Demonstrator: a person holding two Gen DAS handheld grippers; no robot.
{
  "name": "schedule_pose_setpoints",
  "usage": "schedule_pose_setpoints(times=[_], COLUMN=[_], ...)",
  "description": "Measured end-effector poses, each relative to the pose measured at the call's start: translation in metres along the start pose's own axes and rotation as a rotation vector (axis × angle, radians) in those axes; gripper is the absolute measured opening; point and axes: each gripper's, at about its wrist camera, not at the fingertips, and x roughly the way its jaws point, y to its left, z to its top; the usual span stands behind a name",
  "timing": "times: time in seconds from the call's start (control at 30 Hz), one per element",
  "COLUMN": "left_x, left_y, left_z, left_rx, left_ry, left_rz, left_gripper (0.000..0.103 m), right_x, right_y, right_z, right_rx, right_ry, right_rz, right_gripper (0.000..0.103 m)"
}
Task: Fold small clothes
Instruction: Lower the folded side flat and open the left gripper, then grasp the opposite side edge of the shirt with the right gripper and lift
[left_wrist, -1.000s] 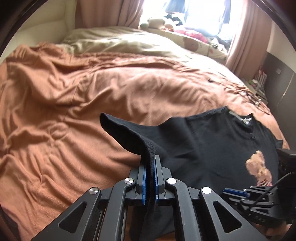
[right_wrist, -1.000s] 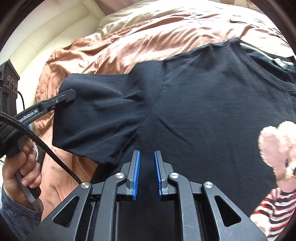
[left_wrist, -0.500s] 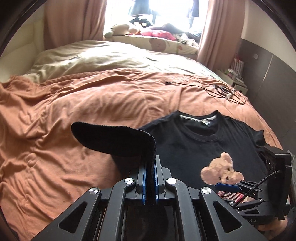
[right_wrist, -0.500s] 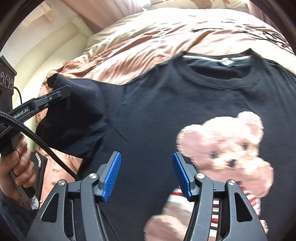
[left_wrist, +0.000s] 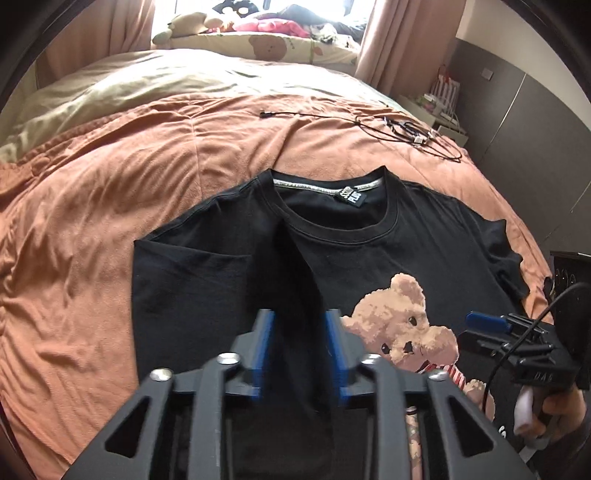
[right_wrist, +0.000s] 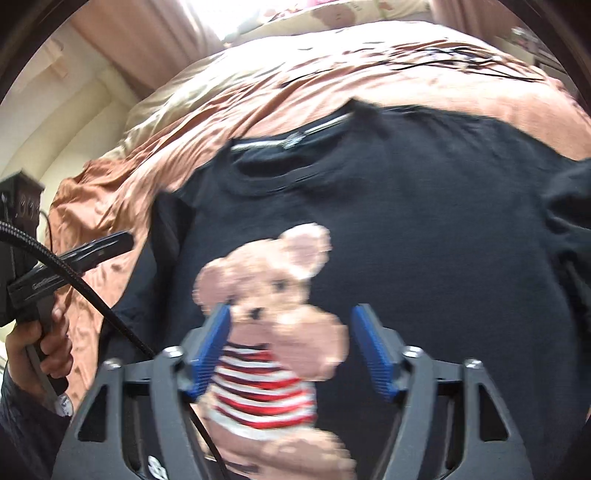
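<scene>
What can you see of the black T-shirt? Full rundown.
The black T-shirt is a soft knit with a ribbed crew neck, a silver-grey neck tape and a small black label. A teddy bear print in a red-and-white striped top fills the chest. It lies front up on the orange bedspread, collar away from the camera. Its left side is folded in over the body; the other sleeve lies spread out. The left hand-held gripper, jaws just opened, straddles the fold ridge.
</scene>
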Motion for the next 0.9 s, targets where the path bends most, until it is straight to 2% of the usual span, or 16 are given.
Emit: schedule_pose_setpoints(times=[0.07,0.3,0.57,0.77,0.9], left_x=[-0.005,-0.013,-0.012,-0.004,0.001], left_y=[0.001,0.014,0.02,0.014,0.007], left_z=[0.001,-0.004,-0.019,-0.027,-0.031], left_rx=[0.001,0.0,-0.014,-0.009,-0.003], left_ry=[-0.028,-0.018,-0.007,0.006,0.004], left_rz=[0.013,0.078,0.088,0.085,0.071], left_gripper=[0.054,0.054,0.054,0.054,0.054], right_x=[-0.015,-0.071,-0.133,-0.148,-0.143], right_y=[-0.016,-0.077,-0.138,-0.17,-0.185], right_z=[0.001,0.001,-0.006,-0.007,-0.004], right_rx=[0.012,0.07,0.152,0.226,0.278], right_ry=[-0.011,-0.055,-0.147,-0.165,-0.167], right_rz=[-0.026,-0.14,-0.249,-0.283,-0.291], right_gripper=[0.073,0.073,0.073,0.058,0.05])
